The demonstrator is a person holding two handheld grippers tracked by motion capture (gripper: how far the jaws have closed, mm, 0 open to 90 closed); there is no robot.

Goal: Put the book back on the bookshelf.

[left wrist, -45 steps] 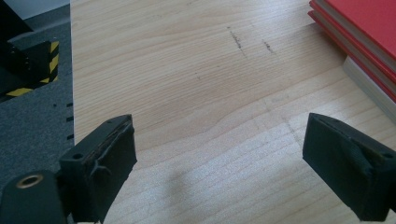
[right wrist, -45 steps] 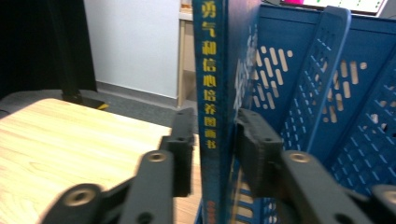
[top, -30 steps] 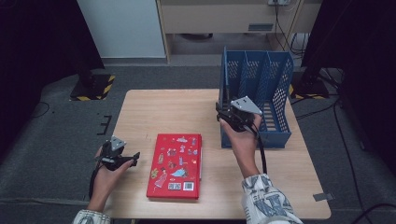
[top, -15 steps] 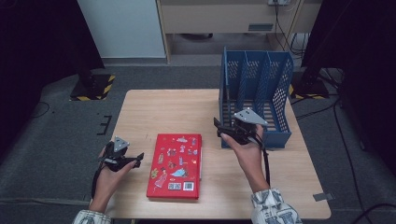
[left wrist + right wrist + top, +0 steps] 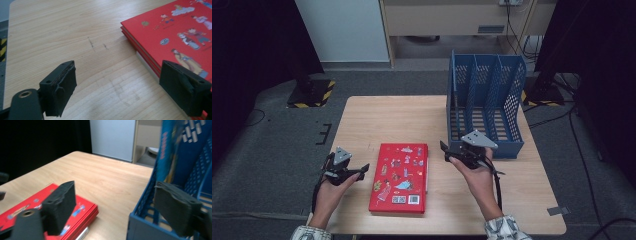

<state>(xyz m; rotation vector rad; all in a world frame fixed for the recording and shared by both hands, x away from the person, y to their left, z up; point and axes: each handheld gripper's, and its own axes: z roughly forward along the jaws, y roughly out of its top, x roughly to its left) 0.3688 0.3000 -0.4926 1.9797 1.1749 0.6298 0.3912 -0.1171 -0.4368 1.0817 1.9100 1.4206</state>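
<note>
The flat red hardcover book with cartoon figures (image 5: 399,177) lies between both hands on the pale wooden table (image 5: 392,120), long axis running 12 to 6. The left gripper (image 5: 362,169), jaws spread and empty, sits nearer, book at its 3 o'clock; jaws have just been closing. The right gripper (image 5: 443,149), also spread and empty, has it at 8 o'clock

Wooden table (image 5: 402,117) under red book (image 5: 399,177), blue rack (image 5: 484,107)
</note>
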